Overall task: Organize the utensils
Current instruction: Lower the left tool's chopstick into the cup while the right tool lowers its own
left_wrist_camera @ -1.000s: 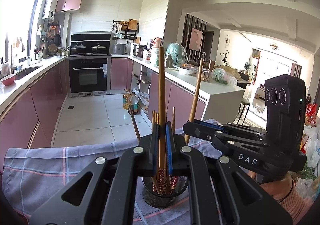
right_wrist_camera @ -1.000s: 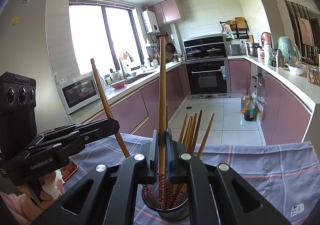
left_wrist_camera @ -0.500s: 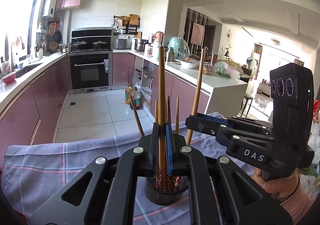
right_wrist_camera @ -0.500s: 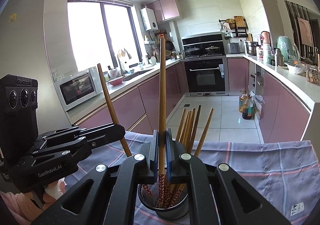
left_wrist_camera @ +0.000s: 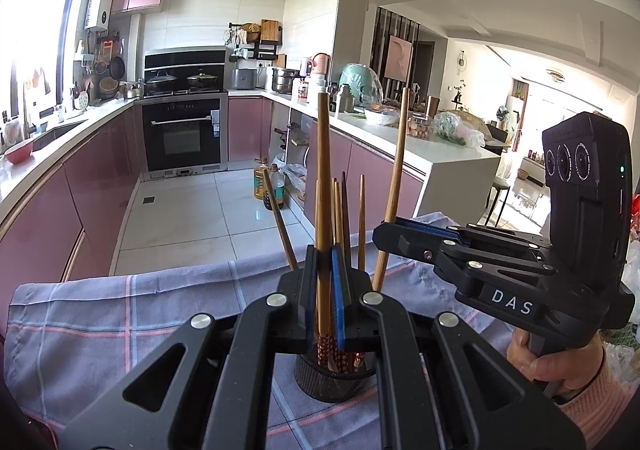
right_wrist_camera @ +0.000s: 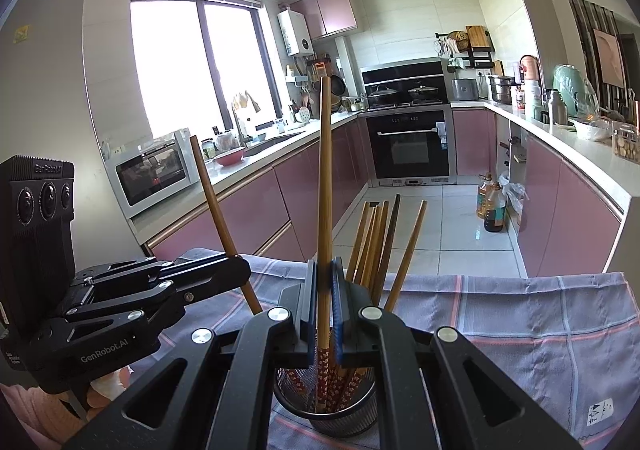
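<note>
My left gripper [left_wrist_camera: 325, 290] pinches one chopstick [left_wrist_camera: 323, 177] upright, patterned tip inside the mesh cup [left_wrist_camera: 332, 382]. My right gripper [right_wrist_camera: 325, 290] pinches a second chopstick [right_wrist_camera: 323, 185] the same way, over the same cup [right_wrist_camera: 340, 416]. Both grippers are level, facing across the checked cloth [right_wrist_camera: 520, 314]. More chopsticks [right_wrist_camera: 376, 242] lean in the cup.

Domestic kitchen opening onto a living area. Glossy pink base cabinets [right_wrist_camera: 304, 201] under white countertops [left_wrist_camera: 432, 145] line both sides of a white tiled floor [left_wrist_camera: 192, 217], with a black built-in oven [right_wrist_camera: 412, 145] below two lidded pans at the far wall. A white microwave [right_wrist_camera: 152, 169], a sink beneath the large window [right_wrist_camera: 200, 65], and a wall-mounted white water heater [right_wrist_camera: 296, 31] complete the household setting.
</note>
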{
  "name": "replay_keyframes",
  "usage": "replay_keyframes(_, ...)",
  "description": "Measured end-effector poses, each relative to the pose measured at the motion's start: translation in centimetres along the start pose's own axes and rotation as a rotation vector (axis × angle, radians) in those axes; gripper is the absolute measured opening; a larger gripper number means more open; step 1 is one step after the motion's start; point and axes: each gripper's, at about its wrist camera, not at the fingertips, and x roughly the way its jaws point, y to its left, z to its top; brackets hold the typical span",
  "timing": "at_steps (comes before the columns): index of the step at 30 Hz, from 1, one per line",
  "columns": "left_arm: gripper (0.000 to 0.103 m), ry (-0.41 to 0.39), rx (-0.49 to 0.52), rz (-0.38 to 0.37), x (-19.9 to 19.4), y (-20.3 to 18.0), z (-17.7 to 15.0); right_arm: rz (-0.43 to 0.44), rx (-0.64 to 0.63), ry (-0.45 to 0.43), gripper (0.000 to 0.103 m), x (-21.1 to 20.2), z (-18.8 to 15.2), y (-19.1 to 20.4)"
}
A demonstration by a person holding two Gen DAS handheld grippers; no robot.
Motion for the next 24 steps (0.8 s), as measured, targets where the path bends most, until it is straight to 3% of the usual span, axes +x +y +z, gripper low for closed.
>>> replay_keyframes(24,0.008,0.068,0.002,0.003,1.1,0.7,-1.3,-0.003,0.026,0.050,0.006,1.8,-1.4,-0.7)
